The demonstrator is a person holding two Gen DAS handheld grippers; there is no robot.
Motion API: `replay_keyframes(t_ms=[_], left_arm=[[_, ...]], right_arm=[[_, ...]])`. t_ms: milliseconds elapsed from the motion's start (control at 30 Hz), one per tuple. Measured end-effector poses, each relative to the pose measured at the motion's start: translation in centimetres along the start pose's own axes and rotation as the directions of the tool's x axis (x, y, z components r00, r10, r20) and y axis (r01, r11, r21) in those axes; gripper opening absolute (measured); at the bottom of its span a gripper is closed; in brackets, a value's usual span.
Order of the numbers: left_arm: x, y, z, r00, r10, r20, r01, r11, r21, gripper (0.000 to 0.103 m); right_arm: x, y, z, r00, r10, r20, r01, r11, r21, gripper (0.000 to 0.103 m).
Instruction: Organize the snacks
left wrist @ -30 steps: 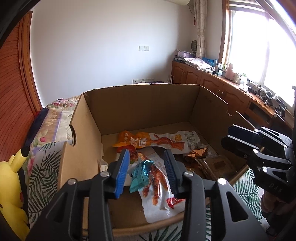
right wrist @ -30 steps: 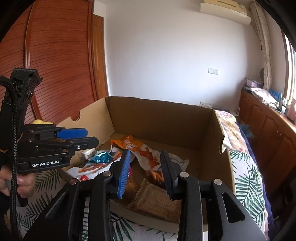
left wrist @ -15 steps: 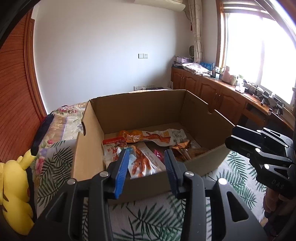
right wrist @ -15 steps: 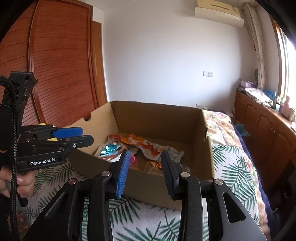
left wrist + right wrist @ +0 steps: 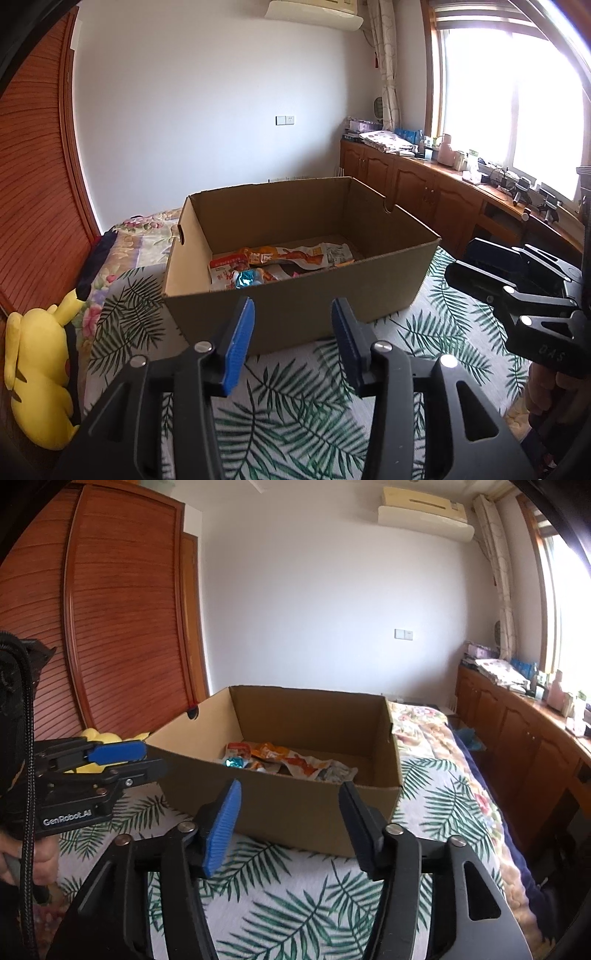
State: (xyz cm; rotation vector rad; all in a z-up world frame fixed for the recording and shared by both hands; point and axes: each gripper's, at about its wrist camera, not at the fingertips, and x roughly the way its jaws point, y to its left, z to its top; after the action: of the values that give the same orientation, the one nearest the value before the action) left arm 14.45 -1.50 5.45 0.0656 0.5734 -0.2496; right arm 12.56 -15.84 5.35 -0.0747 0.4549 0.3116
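An open cardboard box [image 5: 303, 310] [image 5: 295, 805] stands on a bed with a palm-leaf cover. Several snack packets lie inside: an orange-and-white one [image 5: 295, 256] [image 5: 291, 758], a red-topped one [image 5: 225, 266], a small teal one [image 5: 246, 277] [image 5: 233, 763]. My left gripper [image 5: 291, 330] hangs in front of the box's near wall, its jaws opening with nothing between them. My right gripper [image 5: 290, 812] also sits short of the box, jaws opening and empty. Each gripper shows in the other's view: the right gripper [image 5: 524, 295] and the left gripper [image 5: 110, 760], held by a hand [image 5: 40, 860].
A yellow plush toy [image 5: 37, 373] lies at the bed's left edge beside a slatted wooden wardrobe [image 5: 118, 627]. Wooden cabinets [image 5: 424, 192] with clutter on top run under the window on the right. The leaf-print bedcover [image 5: 306, 406] spreads in front of the box.
Both grippers have drawn back from over the box's inside to in front of its near wall and risen slightly. Both jaws have widened, the right one more.
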Motion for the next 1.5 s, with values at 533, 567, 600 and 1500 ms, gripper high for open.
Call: replay_keyframes(t_ms=[533,567,600,1500], left_arm=[[-4.7,-2.7,-3.1,0.998,0.055,0.044,-0.054,0.998,-0.021,0.060],[-5.0,-2.9,-3.2,0.997,0.067,0.049,-0.067,0.998,-0.014,0.062],[-5.2,-3.0,-3.4,0.996,0.071,0.058,-0.071,0.997,-0.010,0.067],[-7.0,-3.5,-7.7,0.974,0.199,0.113,-0.189,0.978,-0.091,0.097]], right_arm=[[-4.7,0.3,-2.1,0.998,-0.054,0.041,0.053,0.998,0.027,0.084],[-5.0,0.4,-2.2,0.997,-0.057,0.047,0.056,0.998,0.029,0.085],[-5.3,0.3,-2.4,0.997,-0.061,0.054,0.059,0.998,0.034,0.087],[-6.8,0.3,-5.5,0.990,-0.137,0.020,0.135,0.988,0.079,0.103]])
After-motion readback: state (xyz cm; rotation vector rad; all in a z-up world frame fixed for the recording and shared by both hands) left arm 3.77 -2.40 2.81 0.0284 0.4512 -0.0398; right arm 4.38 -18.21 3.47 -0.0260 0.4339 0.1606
